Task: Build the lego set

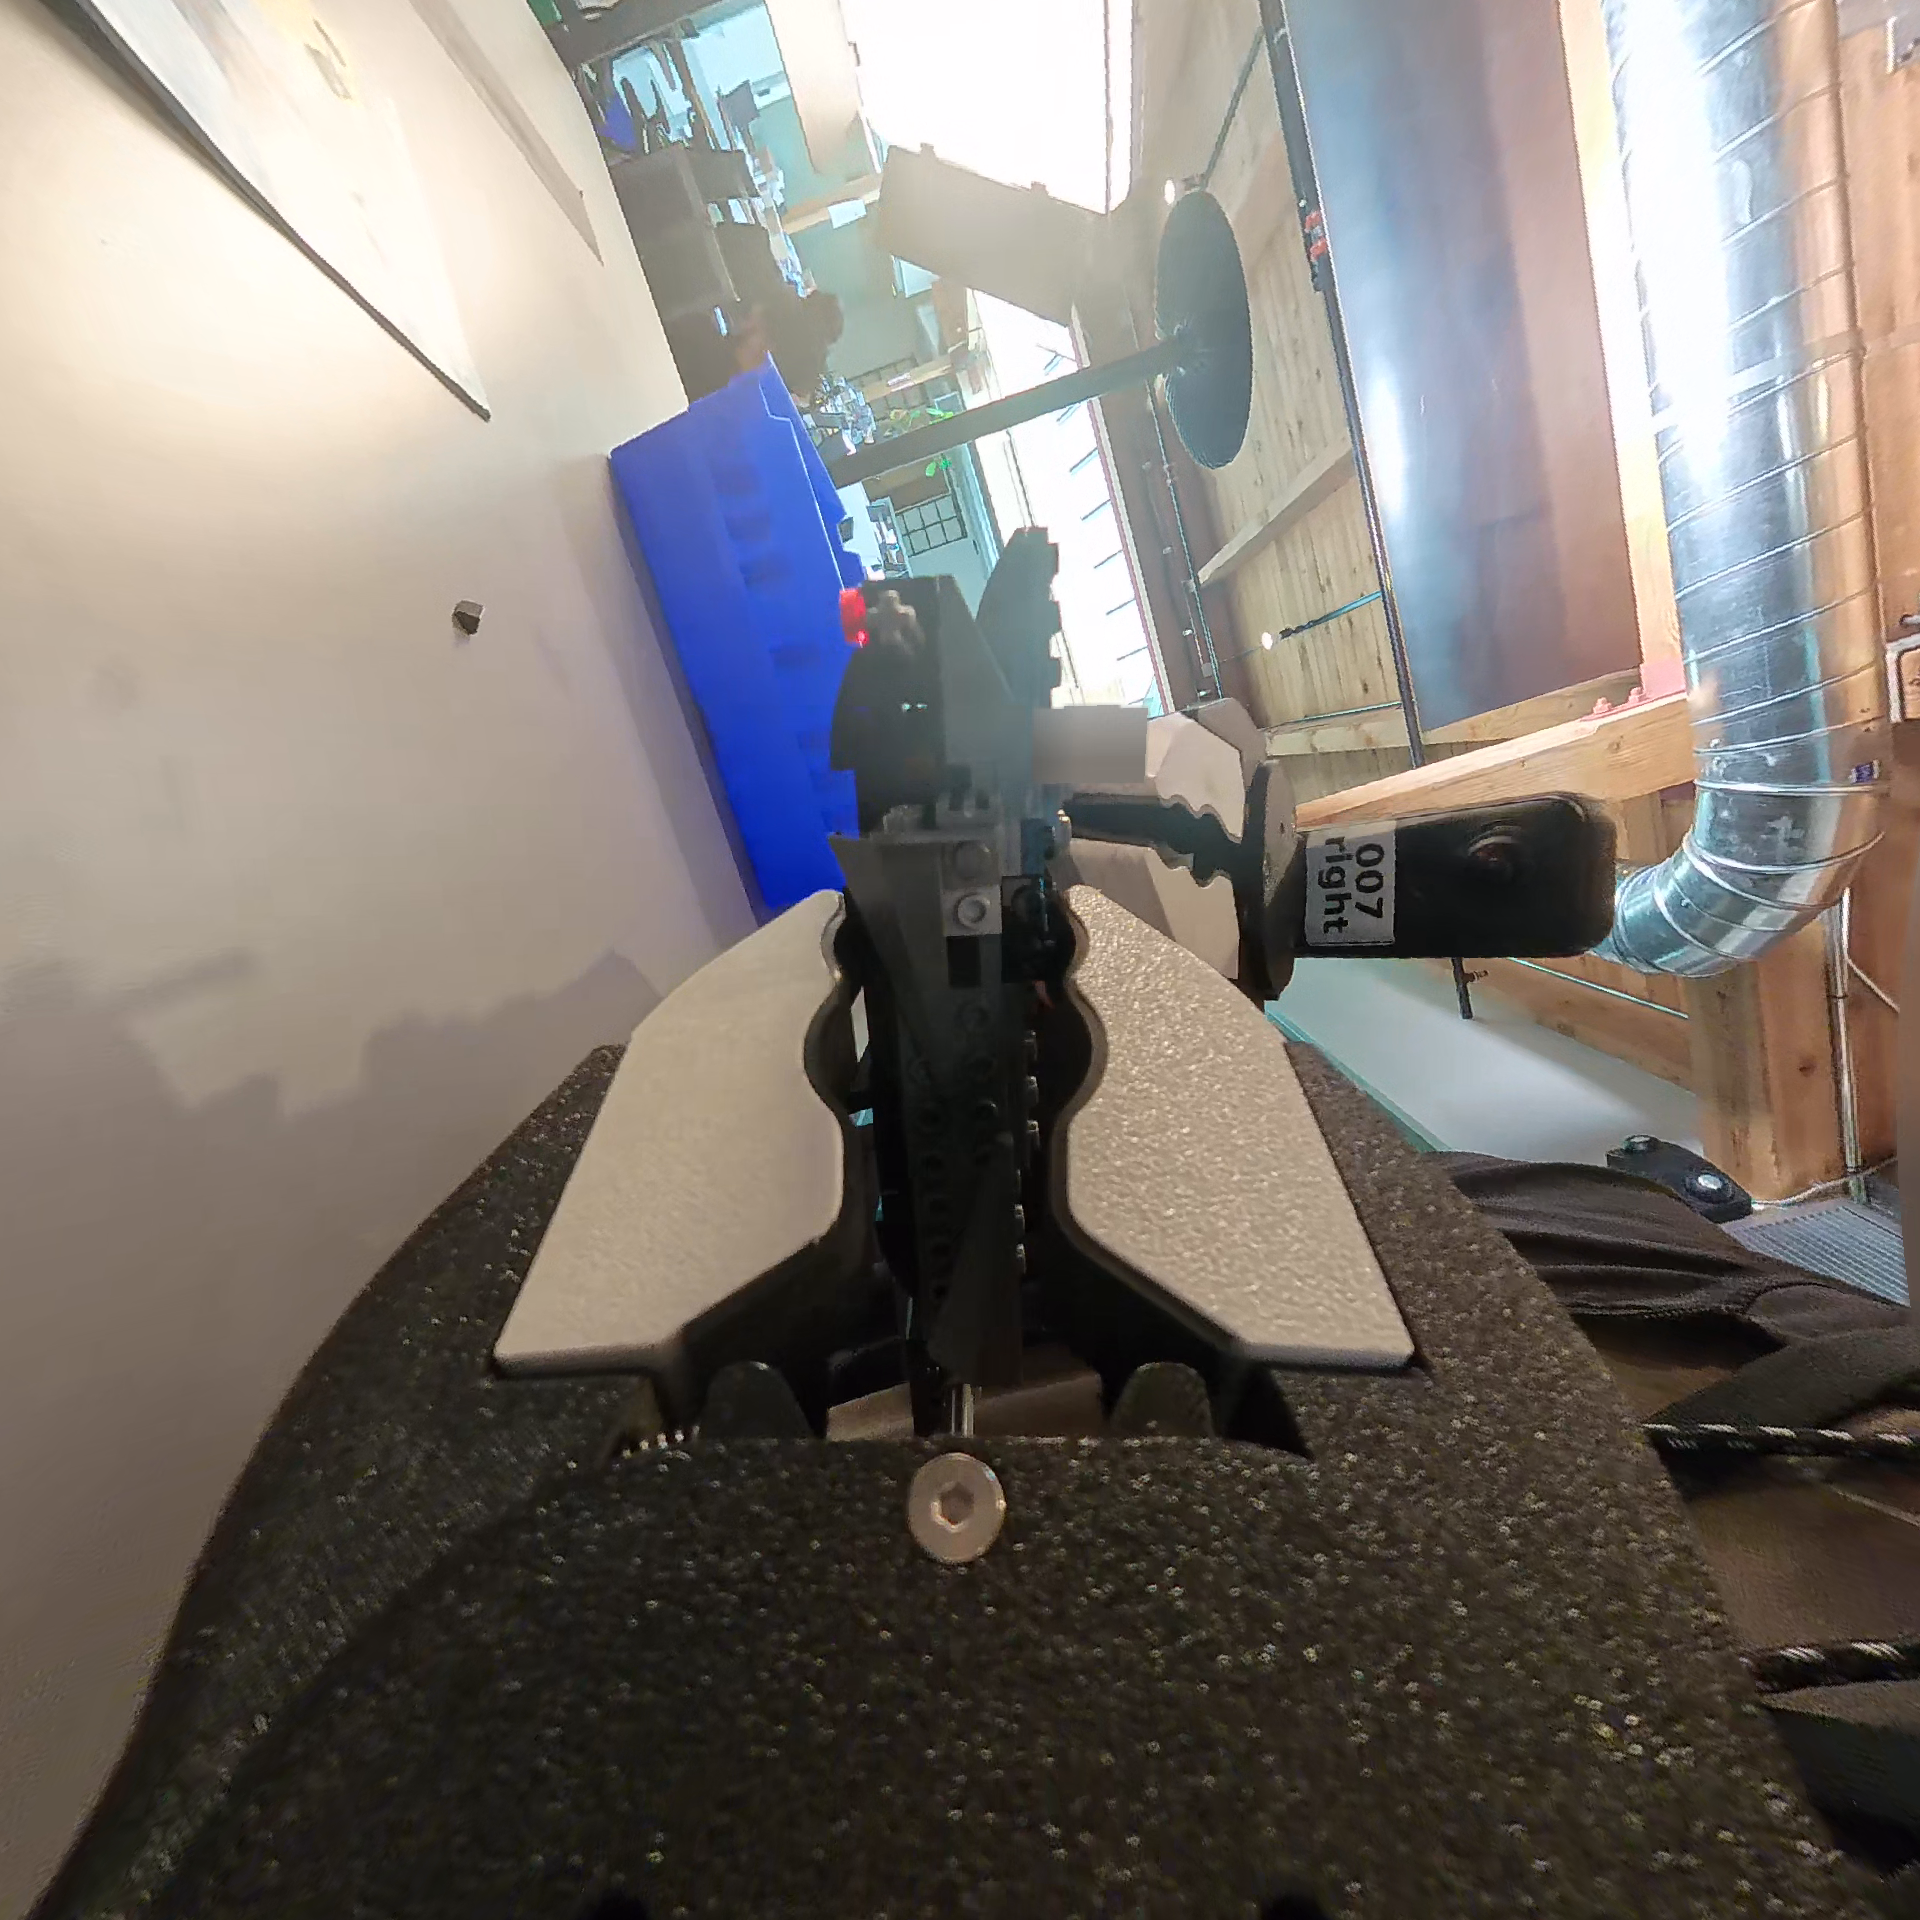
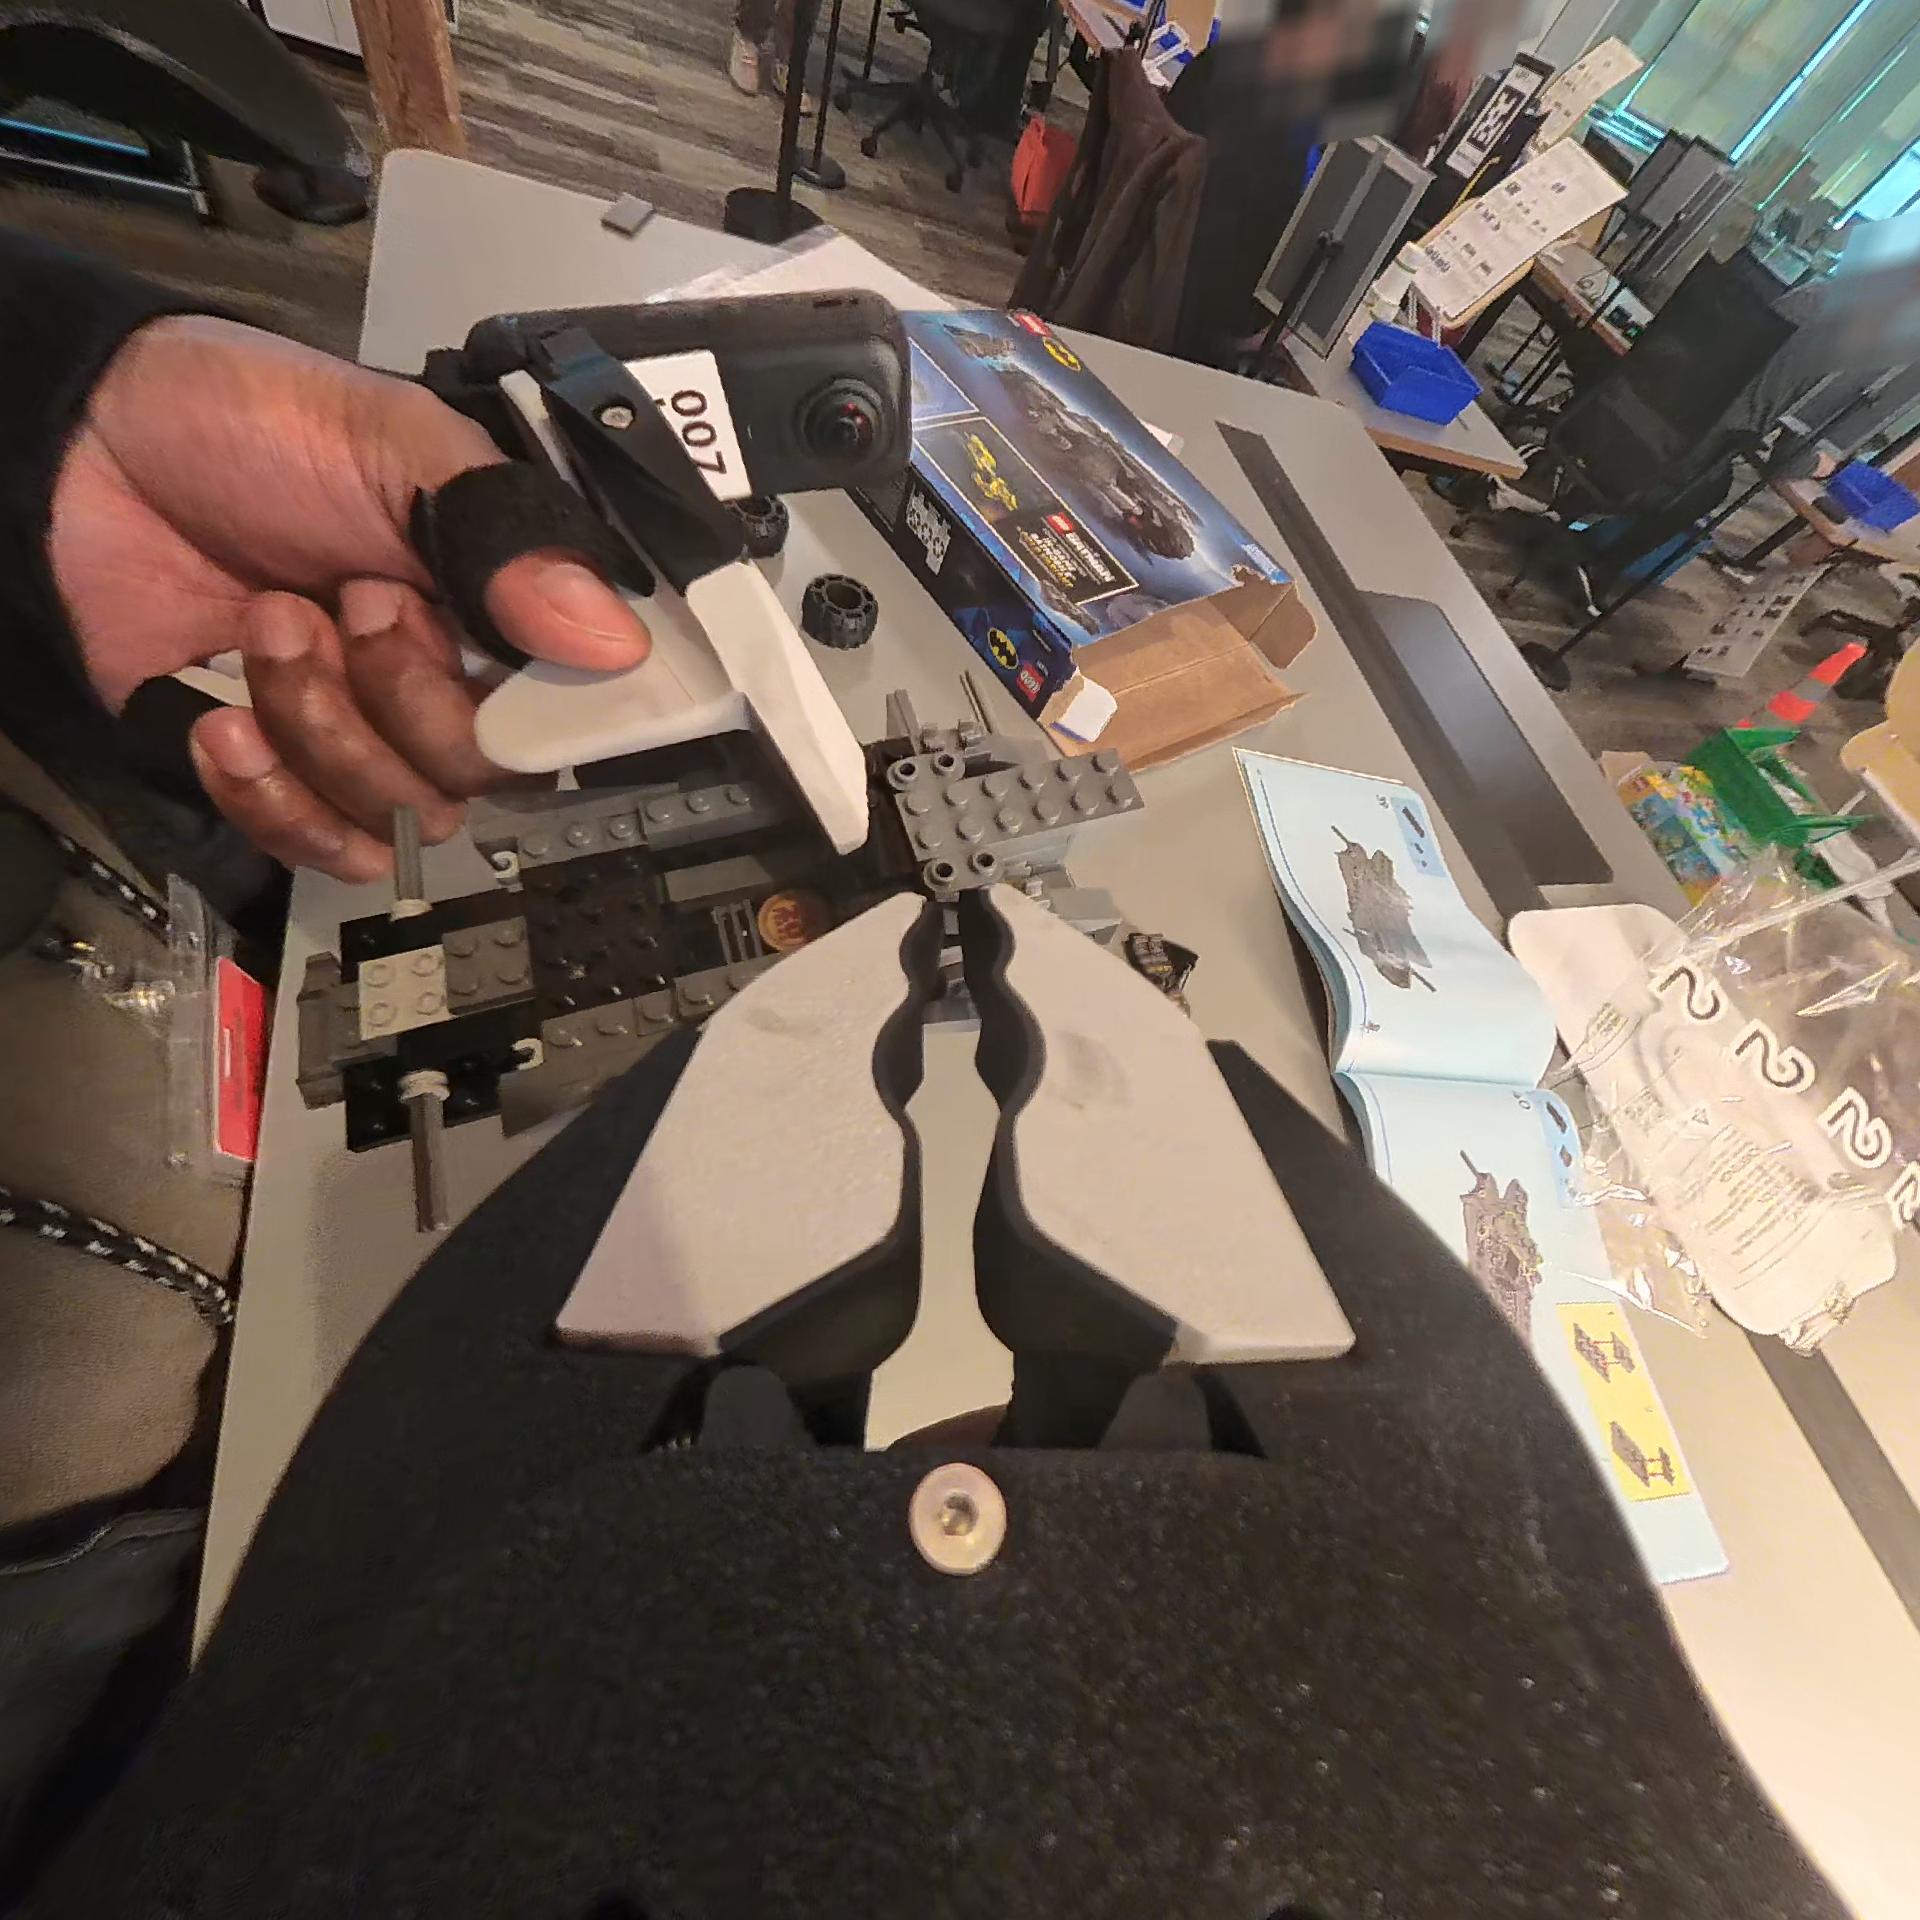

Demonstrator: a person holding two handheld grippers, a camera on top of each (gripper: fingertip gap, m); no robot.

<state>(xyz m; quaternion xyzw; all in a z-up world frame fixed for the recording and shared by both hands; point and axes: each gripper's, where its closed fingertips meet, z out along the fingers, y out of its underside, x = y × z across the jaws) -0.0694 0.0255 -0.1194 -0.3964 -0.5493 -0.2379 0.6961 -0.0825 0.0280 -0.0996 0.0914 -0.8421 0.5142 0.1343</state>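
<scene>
A black and grey brick-built vehicle model (image 2: 582, 914) is held above the grey table (image 2: 499, 239). My left gripper (image 1: 956, 914) is shut on the model's body (image 1: 935, 831), with both pads pressed on its sides. In the right wrist view a hand holds the left gripper (image 2: 769, 748) over the model. My right gripper (image 2: 951, 899) is closed on the near edge of a grey studded plate (image 2: 997, 805) at the model's end. Its dark fingertips also show in the left wrist view (image 1: 1101, 816), touching the model from the right.
An open blue set box (image 2: 1081, 499), two black wheels (image 2: 836, 611), a light blue instruction booklet (image 2: 1392, 935) and clear plastic bags (image 2: 1745, 1143) lie on the table. A small red-labelled bag (image 2: 234, 1060) lies at the left. A blue bin (image 1: 727, 644) shows behind the model. Left and right tips are no more than a few centimetres apart.
</scene>
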